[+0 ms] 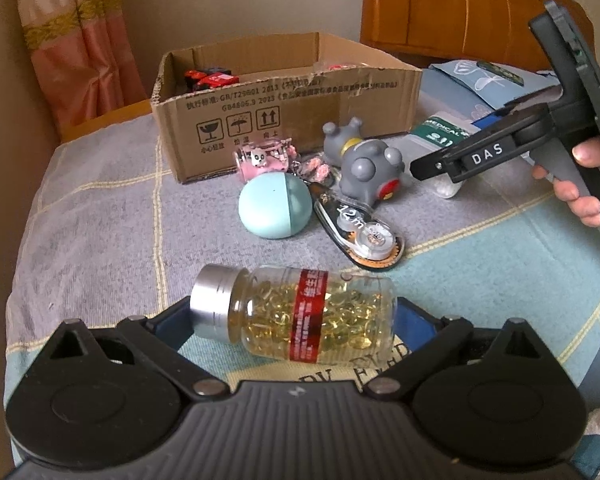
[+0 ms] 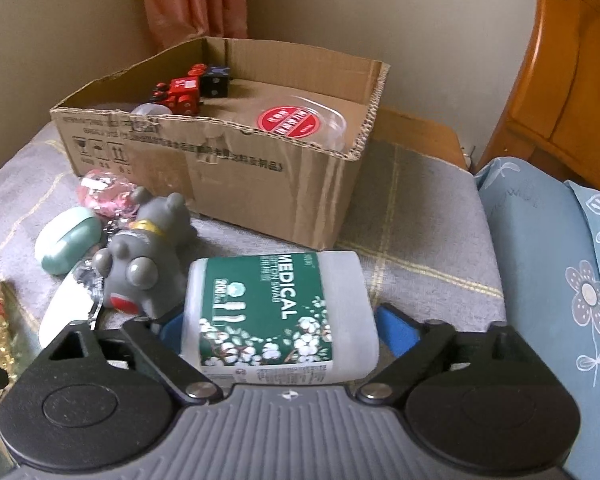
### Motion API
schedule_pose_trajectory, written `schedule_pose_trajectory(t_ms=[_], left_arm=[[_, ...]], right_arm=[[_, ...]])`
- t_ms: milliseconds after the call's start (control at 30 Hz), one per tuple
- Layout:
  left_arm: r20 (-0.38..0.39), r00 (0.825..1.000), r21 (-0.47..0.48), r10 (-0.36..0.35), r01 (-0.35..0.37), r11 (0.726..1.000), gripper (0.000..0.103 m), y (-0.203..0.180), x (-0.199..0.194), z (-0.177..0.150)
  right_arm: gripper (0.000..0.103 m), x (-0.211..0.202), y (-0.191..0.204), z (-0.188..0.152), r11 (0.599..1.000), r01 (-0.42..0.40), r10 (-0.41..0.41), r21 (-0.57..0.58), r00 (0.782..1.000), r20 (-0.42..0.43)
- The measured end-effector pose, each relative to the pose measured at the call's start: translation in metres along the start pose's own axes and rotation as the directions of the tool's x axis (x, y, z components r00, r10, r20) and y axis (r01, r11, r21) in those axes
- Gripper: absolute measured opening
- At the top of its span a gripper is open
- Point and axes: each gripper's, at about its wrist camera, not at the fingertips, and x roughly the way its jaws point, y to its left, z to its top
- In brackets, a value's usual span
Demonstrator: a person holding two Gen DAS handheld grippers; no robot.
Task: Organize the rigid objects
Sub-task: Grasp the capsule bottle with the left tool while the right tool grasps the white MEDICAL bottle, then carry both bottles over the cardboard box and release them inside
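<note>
My left gripper (image 1: 296,316) stands around a clear bottle of yellow capsules (image 1: 300,312) with a silver cap, lying sideways; its blue pads touch both ends. My right gripper (image 2: 276,328) stands around a white box of medical cotton swabs (image 2: 276,316) with a green label; it also shows in the left wrist view (image 1: 440,132). Between them on the bed lie a grey toy dog (image 1: 364,168), a teal egg-shaped case (image 1: 276,204), a pink toy (image 1: 264,158) and a black tape dispenser (image 1: 360,232). An open cardboard box (image 2: 236,172) stands behind.
The box holds a red toy vehicle (image 2: 182,92), a black cube (image 2: 216,82) and a clear tub with a red lid (image 2: 296,122). A blue floral pillow (image 2: 560,280) lies right. A wooden headboard (image 2: 560,80) and a pink curtain (image 1: 72,40) stand behind.
</note>
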Motion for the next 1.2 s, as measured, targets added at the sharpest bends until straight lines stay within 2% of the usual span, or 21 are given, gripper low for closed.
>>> schedule_pose_trajectory(t_ms=[67,233,567,700,833,1067,1200], left_arm=[[0.006,1.0,0.004,0.008,-0.008,1.0,0.094,0.0,-0.001,0.001],[-0.018,1.0,-0.024,-0.022,0.021,0.999,0.093,0.007,-0.002,0.005],[-0.05,0.998,0.024,-0.03,0.031,0.999,0.093,0.016,-0.021,0.022],[-0.046,0.999,0.046,-0.018,0.021,0.999,0.093,0.022,-0.033,0.039],[-0.031,0.999,0.05,-0.04,0.041,0.998,0.093,0.032,-0.042,0.064],[0.01,1.0,0.06,0.005,-0.005,0.998,0.093,0.051,-0.044,0.113],[0.017,0.999,0.042,0.029,-0.029,0.999,0.093,0.063,-0.038,0.14]], right_arm=[[0.087,-0.002,0.003,0.0,1.0,-0.001,0.001,-0.013,1.0,-0.002],[0.087,-0.007,0.009,0.001,0.999,0.005,-0.005,-0.043,1.0,-0.004],[0.087,-0.044,0.003,0.027,0.994,-0.08,0.082,-0.075,0.996,0.021],[0.087,-0.058,0.004,0.054,0.988,-0.113,0.12,-0.103,0.991,0.063],[0.087,-0.059,0.009,0.085,0.981,-0.137,0.151,-0.141,0.984,0.097],[0.087,-0.029,0.016,0.141,0.972,-0.171,0.188,-0.163,0.978,0.093],[0.089,-0.01,0.018,0.16,0.974,-0.184,0.198,-0.136,0.975,0.099]])
